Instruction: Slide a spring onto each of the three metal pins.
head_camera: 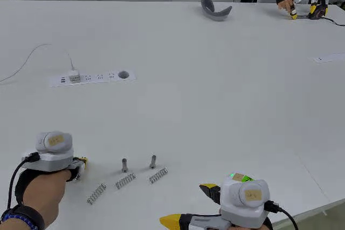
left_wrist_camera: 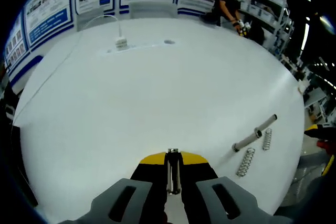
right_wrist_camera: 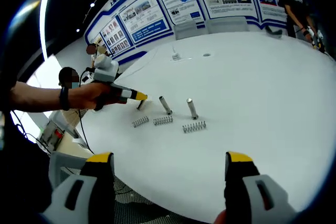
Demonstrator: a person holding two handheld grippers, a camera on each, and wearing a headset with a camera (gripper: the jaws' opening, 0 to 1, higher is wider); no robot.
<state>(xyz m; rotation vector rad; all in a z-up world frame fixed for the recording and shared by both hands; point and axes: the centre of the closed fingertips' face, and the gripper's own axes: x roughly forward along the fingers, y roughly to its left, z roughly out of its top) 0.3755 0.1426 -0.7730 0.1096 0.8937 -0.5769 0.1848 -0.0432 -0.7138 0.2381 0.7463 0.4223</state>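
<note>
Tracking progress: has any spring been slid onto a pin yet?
No, all three springs lie loose on the table beside the two standing pins.

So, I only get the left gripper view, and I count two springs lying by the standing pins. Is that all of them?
Observer: No, there are three in a row. The third spring lies nearest the left gripper, on the side toward the person.
Operator: And what is the other gripper doing?
Observer: The right gripper is open and holds nothing. It is aimed at the two standing pins.
</note>
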